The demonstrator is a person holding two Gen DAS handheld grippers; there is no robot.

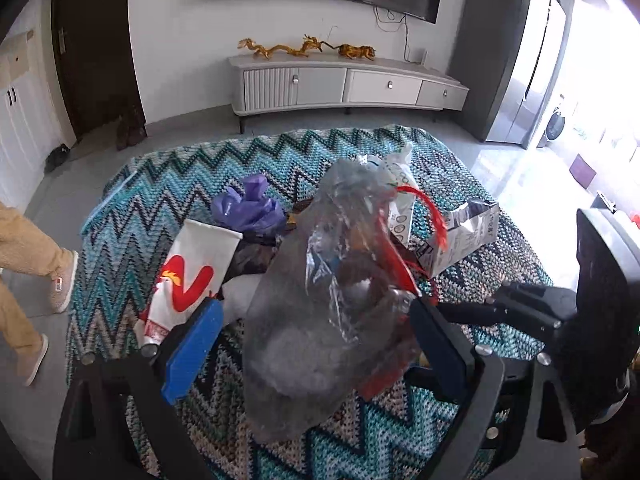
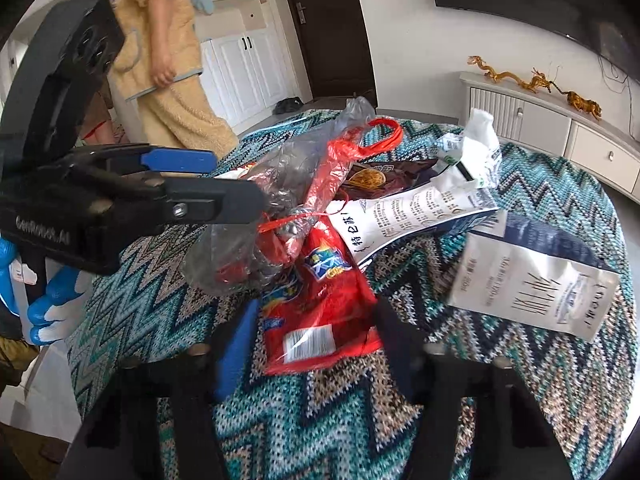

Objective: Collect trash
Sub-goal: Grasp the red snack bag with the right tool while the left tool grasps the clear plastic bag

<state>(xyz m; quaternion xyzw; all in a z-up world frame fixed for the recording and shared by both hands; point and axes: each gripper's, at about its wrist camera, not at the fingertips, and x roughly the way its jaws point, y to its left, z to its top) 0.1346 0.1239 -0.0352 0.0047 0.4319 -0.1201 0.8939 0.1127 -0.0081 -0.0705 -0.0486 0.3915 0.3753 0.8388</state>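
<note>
A clear plastic bag (image 1: 320,300) with red handles, holding crumpled trash, hangs between the fingers of my left gripper (image 1: 316,336), whose jaws look wide apart in its own view. In the right wrist view the left gripper (image 2: 236,184) reaches in from the left with its fingers close together at the bag's (image 2: 248,240) edge. My right gripper (image 2: 316,352) is open around a red snack wrapper (image 2: 320,308) lying on the zigzag cloth. A white and navy packet (image 2: 532,280), a printed white wrapper (image 2: 416,212) and a dark brown packet (image 2: 384,172) lie nearby.
A round table with a teal zigzag knitted cloth (image 2: 480,400) carries the trash. A purple bag (image 1: 248,204) and a white paper bag with a red logo (image 1: 192,276) lie at the left. A person in tan clothes (image 2: 168,60) stands beyond the table. A TV cabinet (image 1: 344,84) stands at the wall.
</note>
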